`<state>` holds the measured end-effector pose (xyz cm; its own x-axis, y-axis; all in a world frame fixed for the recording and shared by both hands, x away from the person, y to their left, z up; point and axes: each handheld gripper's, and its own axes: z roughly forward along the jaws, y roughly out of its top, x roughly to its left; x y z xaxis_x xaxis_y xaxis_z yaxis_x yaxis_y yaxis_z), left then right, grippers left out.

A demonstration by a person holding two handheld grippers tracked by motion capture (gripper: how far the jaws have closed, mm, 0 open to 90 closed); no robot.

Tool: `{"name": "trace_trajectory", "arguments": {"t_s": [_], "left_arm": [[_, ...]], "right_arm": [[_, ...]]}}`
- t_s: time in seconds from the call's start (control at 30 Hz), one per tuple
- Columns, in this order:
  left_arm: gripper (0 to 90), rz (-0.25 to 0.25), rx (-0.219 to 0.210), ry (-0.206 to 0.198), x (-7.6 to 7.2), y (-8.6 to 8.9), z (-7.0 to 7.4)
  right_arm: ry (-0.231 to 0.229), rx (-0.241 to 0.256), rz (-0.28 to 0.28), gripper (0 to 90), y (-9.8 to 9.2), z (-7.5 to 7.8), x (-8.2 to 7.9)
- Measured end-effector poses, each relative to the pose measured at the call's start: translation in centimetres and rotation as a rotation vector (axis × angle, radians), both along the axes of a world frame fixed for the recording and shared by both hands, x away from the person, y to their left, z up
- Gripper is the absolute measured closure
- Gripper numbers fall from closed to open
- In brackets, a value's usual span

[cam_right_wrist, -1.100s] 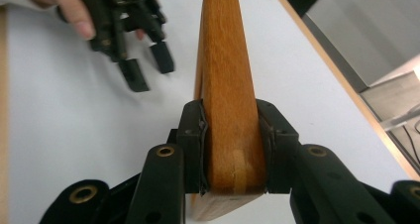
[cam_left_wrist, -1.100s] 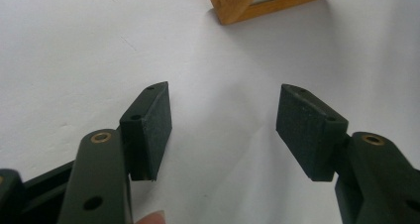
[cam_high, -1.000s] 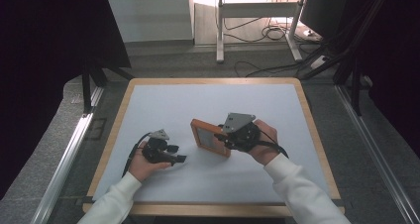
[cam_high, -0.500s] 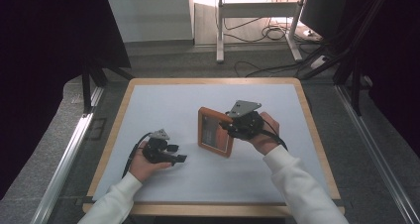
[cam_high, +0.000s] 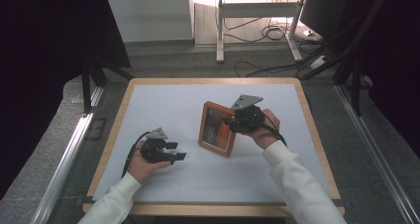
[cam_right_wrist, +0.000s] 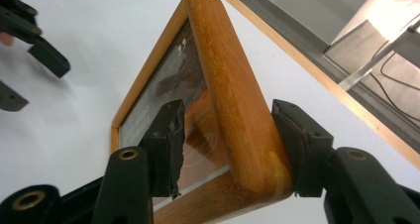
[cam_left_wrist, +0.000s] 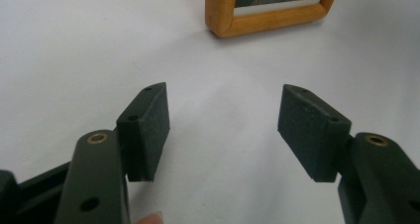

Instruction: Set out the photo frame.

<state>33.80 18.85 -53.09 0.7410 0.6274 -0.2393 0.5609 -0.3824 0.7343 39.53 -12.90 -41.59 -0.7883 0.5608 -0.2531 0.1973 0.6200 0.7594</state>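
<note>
Right gripper [cam_high: 233, 121] is clamped on the side rail of the rectangular light-wood picture frame with glass front [cam_high: 217, 129], one pad on the glass, the other on the outer edge (clear in the right gripper view [cam_right_wrist: 225, 144]). Frame stands tilted up on its lower edge near the middle of the white tabletop with pale wooden border [cam_high: 163, 105]. Left gripper [cam_high: 174, 150] sits low near the frame, not touching it, jaws spread wide and holding nothing [cam_left_wrist: 223, 130].
</note>
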Motion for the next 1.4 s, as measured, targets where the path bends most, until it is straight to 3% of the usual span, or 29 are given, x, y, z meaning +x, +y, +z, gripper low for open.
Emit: {"name": "trace_trajectory", "arguments": {"t_s": [0.3, 0.4, 0.57, 0.8, 1.0, 1.23, 1.33, 1.4], "left_arm": [[37.1, 0.000, 0.002, -0.003, 0.0, 0.0, 0.0], [37.1, 0.001, 0.000, -0.004, 0.0, 0.0, 0.1], [37.1, 0.005, -0.005, -0.006, 0.0, 0.0, 0.1], [37.1, 0.012, -0.001, -0.016, 0.1, -0.3, 0.3], [37.6, 0.014, 0.001, -0.026, 0.4, -0.8, 0.6], [41.1, 0.034, 0.007, -0.032, 1.6, -1.5, 0.7], [49.4, 0.041, 0.015, -0.047, 2.3, -1.7, 0.8], [60.7, 0.044, 0.017, -0.058, 2.8, -1.8, 1.0]], "right_arm": [[0.008, 0.005, -0.017, 44.5, -0.1, -0.3, 0.5], [-0.007, 0.005, -0.040, 38.4, -0.1, -0.3, 0.4], [0.001, 0.069, -0.093, 26.7, -1.2, -0.2, -0.4], [0.058, 0.163, -0.110, 24.0, -4.3, -0.5, -2.5], [0.096, 0.215, -0.112, 23.6, -7.3, -2.3, -5.3], [0.139, 0.233, -0.123, 23.6, -9.8, -5.1, -7.7], [0.154, 0.222, -0.135, 23.6, -10.4, -6.2, -8.3], [0.155, 0.210, -0.142, 23.6, -10.6, -6.6, -8.4]]}}
